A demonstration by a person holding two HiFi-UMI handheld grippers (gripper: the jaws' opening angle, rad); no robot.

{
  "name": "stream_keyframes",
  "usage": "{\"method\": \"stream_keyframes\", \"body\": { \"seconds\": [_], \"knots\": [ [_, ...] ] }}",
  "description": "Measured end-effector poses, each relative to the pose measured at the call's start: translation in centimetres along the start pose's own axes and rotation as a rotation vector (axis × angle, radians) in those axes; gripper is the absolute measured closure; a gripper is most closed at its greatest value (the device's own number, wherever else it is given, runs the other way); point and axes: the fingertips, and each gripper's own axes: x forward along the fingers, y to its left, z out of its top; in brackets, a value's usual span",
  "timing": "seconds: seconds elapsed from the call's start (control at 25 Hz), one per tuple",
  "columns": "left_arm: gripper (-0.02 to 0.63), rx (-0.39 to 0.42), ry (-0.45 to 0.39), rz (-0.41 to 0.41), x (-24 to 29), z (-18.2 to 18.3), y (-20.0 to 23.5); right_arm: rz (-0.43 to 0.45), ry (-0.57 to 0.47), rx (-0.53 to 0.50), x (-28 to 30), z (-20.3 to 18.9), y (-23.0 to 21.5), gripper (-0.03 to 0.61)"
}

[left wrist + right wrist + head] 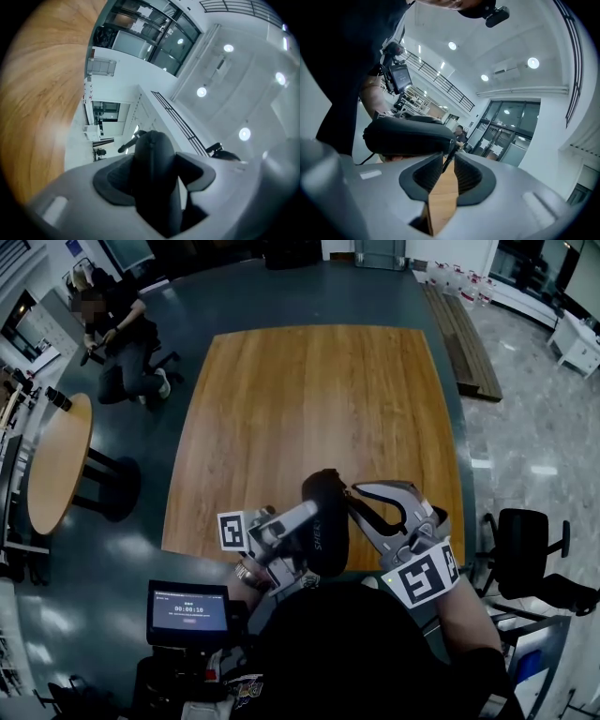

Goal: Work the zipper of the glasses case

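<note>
Glasses case (325,521): held above the surface's (309,399) near edge, clamped in the left tongs (154,176); zipper pull (449,158) seen within the narrow gap of the right tongs (447,169), apparently unpinched, so the thin tab may be missed on closing.

A matte black, rounded glasses case (153,154) stands upright, clamped between the dark pads of the grey left gripper (154,180). A brown wooden tabletop (37,93) fills the left side, and a white ceiling with round lights (228,48) fills the right.
</note>
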Motion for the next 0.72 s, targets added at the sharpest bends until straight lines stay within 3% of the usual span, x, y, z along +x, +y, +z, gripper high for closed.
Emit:
{"method": "stream_keyframes", "body": {
  "seconds": [0.16,0.32,0.4,0.72],
  "knots": [
    [0.344,-0.017,0.009,0.0,-0.2,-0.5,0.0,0.016,0.0,-0.047,-0.1,0.3,0.3,0.509],
    [0.344,-0.019,0.042,0.038,-0.5,-0.9,0.2,0.02,0.063,-0.23,-0.3,0.2,1.1,0.528],
    [0.342,-0.012,0.062,0.056,-0.6,-1.0,0.4,0.008,0.073,-0.273,-0.4,0.3,1.0,0.554],
    [0.342,-0.018,0.071,0.061,-0.7,-1.1,1.1,-0.002,0.073,-0.252,-0.3,0.3,0.7,0.58]
  ]
}}
